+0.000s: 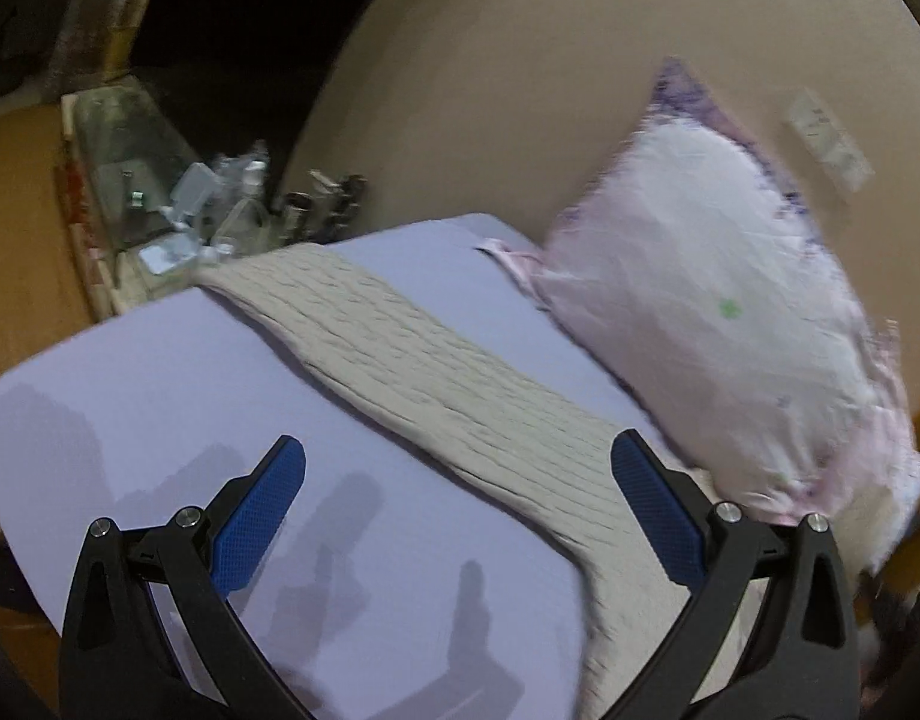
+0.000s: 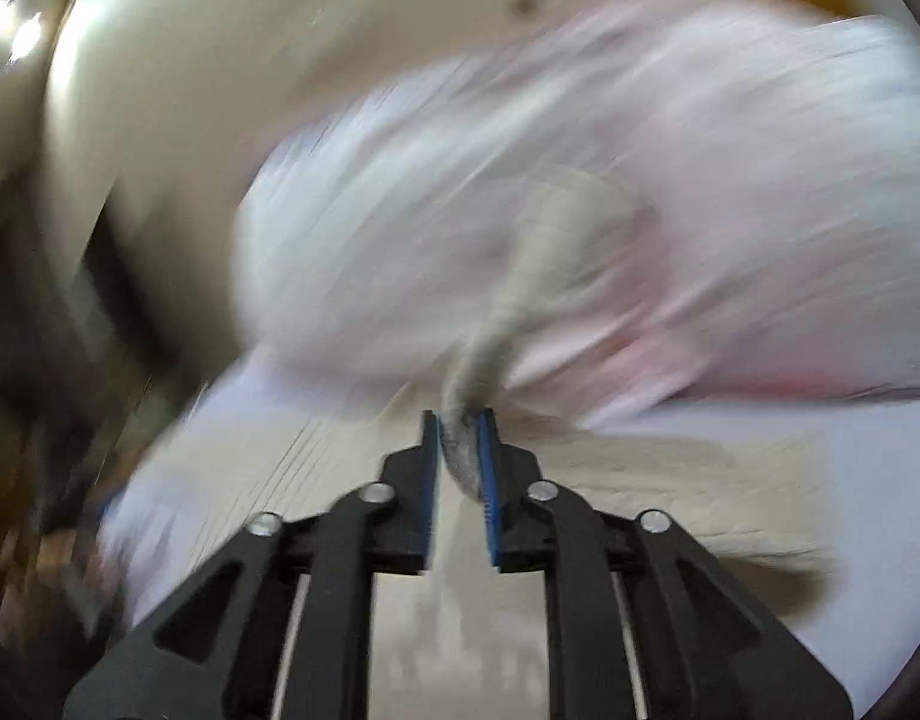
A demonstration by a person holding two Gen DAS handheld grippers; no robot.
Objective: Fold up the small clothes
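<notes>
The right tool (image 2: 458, 420) is pinching a bunched edge of the knitted cloth (image 1: 436, 396), which is lying across the lilac mat (image 1: 160, 396) beside the pillow (image 1: 700, 300). The left tool (image 1: 458, 474) is hovering wide open. A fold is starting; next, the left should be pinning the opposite end.

Both wrist cams look fwd, sharing pillow (image 1: 700, 312) & knit (image 1: 436, 372).

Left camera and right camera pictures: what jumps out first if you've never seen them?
A long beige knitted cloth stretches across the lilac sheet, running between the wide-open left gripper. Beside it, on the right, sits a big pale pink pillow. In the blurry right view, the right gripper pinches a bunch of that beige cloth.
</notes>
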